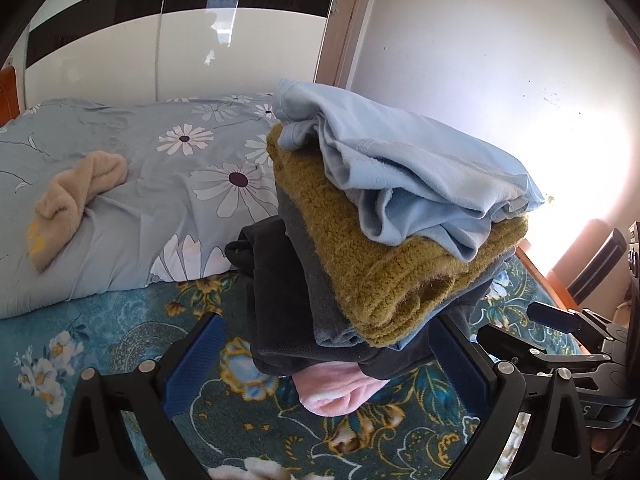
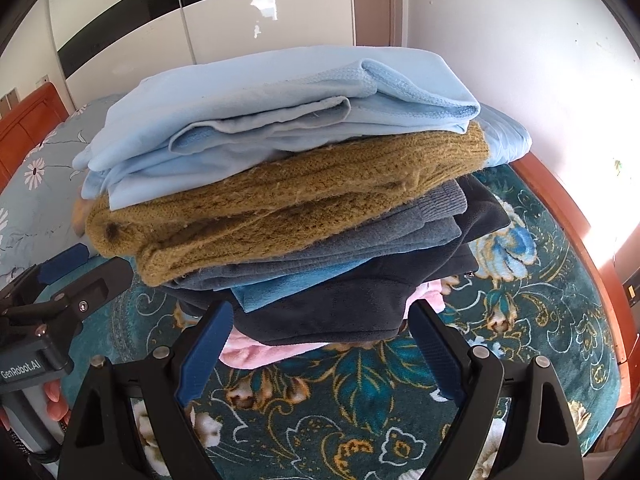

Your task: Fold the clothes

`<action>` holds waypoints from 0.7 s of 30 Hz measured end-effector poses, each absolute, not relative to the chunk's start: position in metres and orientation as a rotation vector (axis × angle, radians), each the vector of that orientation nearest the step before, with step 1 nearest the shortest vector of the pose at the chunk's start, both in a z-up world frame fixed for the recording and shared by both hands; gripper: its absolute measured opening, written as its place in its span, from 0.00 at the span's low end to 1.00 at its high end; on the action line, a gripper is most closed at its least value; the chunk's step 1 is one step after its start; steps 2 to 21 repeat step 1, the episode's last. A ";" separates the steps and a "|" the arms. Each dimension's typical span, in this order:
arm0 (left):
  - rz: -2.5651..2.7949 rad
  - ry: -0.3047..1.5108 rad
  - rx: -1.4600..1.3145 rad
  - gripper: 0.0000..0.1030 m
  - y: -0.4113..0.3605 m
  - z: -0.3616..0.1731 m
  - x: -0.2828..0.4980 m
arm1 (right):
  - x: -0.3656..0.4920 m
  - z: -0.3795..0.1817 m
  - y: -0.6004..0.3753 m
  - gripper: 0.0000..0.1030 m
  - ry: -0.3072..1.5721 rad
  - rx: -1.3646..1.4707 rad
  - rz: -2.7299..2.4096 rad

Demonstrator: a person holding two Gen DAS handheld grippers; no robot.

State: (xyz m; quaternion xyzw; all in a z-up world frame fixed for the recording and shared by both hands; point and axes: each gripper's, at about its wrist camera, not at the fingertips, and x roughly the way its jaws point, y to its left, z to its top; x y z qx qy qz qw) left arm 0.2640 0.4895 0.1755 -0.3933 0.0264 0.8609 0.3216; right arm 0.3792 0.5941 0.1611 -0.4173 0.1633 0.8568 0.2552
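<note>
A stack of folded clothes stands on the bed. A light blue garment (image 1: 404, 164) (image 2: 280, 108) lies on top, then a mustard knit sweater (image 1: 360, 256) (image 2: 280, 208), a grey piece (image 2: 360, 240), a dark fleece (image 1: 280, 300) (image 2: 340, 312) and a pink garment (image 1: 336, 392) (image 2: 256, 350) at the bottom. My left gripper (image 1: 324, 356) is open, its blue fingers either side of the stack's lower end. My right gripper (image 2: 320, 348) is open in front of the stack's base. A loose beige garment (image 1: 76, 196) lies crumpled on the duvet at far left.
The bed has a teal floral cover (image 2: 400, 408) and a grey daisy-print duvet (image 1: 180, 184) behind. A wooden bed frame (image 2: 560, 208) runs along the white wall on the right. A white and black wardrobe (image 1: 160, 40) stands behind.
</note>
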 end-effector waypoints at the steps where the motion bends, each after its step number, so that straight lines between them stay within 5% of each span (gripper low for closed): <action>1: 2.258 0.072 -1.033 1.00 0.490 0.175 0.264 | 0.379 0.161 0.594 0.87 0.444 -1.132 2.327; 21: 2.258 0.072 -1.033 1.00 0.490 0.175 0.264 | 0.379 0.161 0.594 0.87 0.444 -1.132 2.327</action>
